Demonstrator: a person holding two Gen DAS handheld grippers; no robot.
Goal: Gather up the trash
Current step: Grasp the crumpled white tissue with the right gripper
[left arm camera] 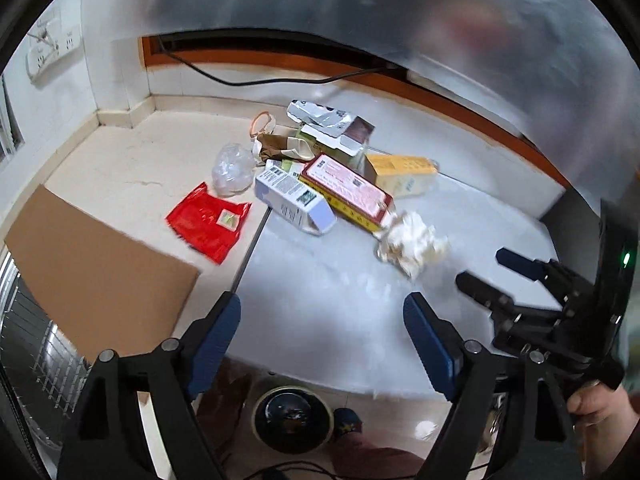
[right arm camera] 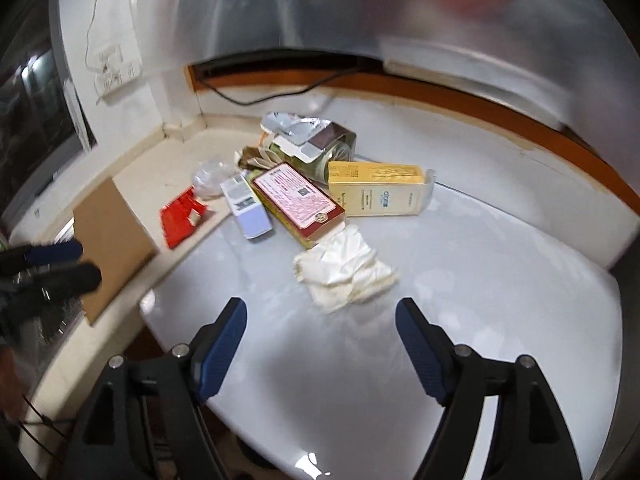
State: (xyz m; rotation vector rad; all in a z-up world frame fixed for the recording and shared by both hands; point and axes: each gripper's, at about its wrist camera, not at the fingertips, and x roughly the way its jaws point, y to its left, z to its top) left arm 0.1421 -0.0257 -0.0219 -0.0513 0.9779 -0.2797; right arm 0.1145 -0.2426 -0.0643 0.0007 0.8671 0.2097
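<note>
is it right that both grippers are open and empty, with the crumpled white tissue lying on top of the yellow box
Not quite. The crumpled white tissue lies on the white table, in front of the red and pink box, not on the yellow box. The right wrist view shows it. The left gripper and right gripper are open and empty.

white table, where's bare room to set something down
Free: the near part of the white table, from the crumpled tissue to the front edge, and its right side beyond the yellow box. Crowded: the far left, where boxes pile against the pink box.
</note>
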